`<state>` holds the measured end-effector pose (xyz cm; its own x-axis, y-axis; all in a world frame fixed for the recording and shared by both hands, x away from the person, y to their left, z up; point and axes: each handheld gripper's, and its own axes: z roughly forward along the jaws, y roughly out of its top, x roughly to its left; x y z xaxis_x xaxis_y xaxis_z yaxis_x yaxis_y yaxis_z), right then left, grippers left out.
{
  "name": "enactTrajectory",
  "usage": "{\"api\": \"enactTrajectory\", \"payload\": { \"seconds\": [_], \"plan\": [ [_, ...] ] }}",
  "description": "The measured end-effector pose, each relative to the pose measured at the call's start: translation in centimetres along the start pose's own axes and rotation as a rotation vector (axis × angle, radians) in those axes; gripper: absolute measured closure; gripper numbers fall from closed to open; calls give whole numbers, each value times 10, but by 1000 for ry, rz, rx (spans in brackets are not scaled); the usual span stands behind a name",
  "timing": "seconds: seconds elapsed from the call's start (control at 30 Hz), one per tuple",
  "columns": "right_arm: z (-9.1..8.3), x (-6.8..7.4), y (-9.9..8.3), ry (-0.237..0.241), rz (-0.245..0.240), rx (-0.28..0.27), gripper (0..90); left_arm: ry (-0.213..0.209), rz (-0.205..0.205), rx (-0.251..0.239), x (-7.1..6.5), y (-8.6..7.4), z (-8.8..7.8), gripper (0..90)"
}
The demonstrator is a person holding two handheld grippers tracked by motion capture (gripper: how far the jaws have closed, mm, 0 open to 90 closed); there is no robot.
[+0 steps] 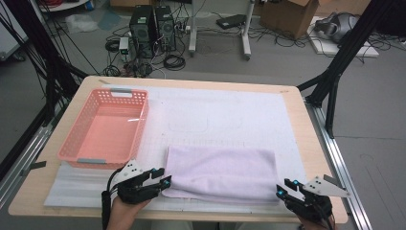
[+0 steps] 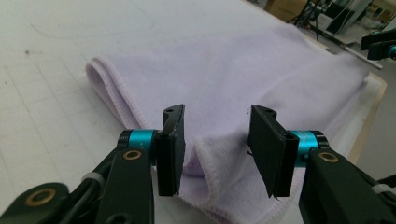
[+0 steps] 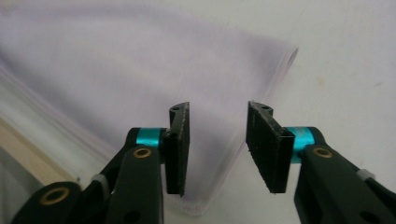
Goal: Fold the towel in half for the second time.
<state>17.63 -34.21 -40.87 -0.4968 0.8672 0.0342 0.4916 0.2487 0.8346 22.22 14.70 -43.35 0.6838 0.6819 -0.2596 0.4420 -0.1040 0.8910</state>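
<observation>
A folded lilac towel (image 1: 222, 172) lies flat on the white mat near the table's front edge. My left gripper (image 1: 163, 178) stands at the towel's near left corner, jaws apart; in the left gripper view that gripper (image 2: 215, 149) has the towel (image 2: 224, 79) corner loose between its pads, untouched. My right gripper (image 1: 285, 188) sits at the near right corner, also open. In the right gripper view the gripper (image 3: 218, 147) straddles the towel (image 3: 130, 79) corner without pressing it.
A pink plastic basket (image 1: 76, 143) stands on the left of the table. The white mat (image 1: 225, 112) covers most of the wooden top. Beyond the table are computer towers (image 1: 153, 28), cables and a cardboard box (image 1: 287, 17) on the floor.
</observation>
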Motion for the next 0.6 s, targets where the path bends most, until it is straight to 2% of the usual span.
{"api": "enactTrajectory", "payload": {
  "seconds": [0.03, 0.1, 0.17, 0.2, 0.33, 0.43, 0.53, 0.6],
  "plan": [
    [-2, 0, 3, -4, 13, -21, 556, -2, 5, -1, 0, 1, 1, 532],
    [1, 0, 7, -10, 0, -31, 567, 6, 2, 10, 0, 1, 4, 530],
    [9, 3, 6, -3, -7, 1, 603, 10, -7, 25, 0, -1, 8, 532],
    [18, 4, 4, 2, -26, 28, 612, 13, 1, 41, 0, -2, 9, 539],
    [40, 4, -6, 20, -41, 126, 675, 31, 17, 108, -1, -6, 12, 659],
    [40, 3, -11, 23, -45, 151, 694, 53, 27, 168, -1, -10, 15, 717],
    [35, 3, -15, 23, -63, 162, 709, 53, 28, 197, -2, -10, 13, 736],
    [32, 3, -16, 32, -60, 168, 709, 54, 32, 196, -3, -7, 12, 737]
  ]
}}
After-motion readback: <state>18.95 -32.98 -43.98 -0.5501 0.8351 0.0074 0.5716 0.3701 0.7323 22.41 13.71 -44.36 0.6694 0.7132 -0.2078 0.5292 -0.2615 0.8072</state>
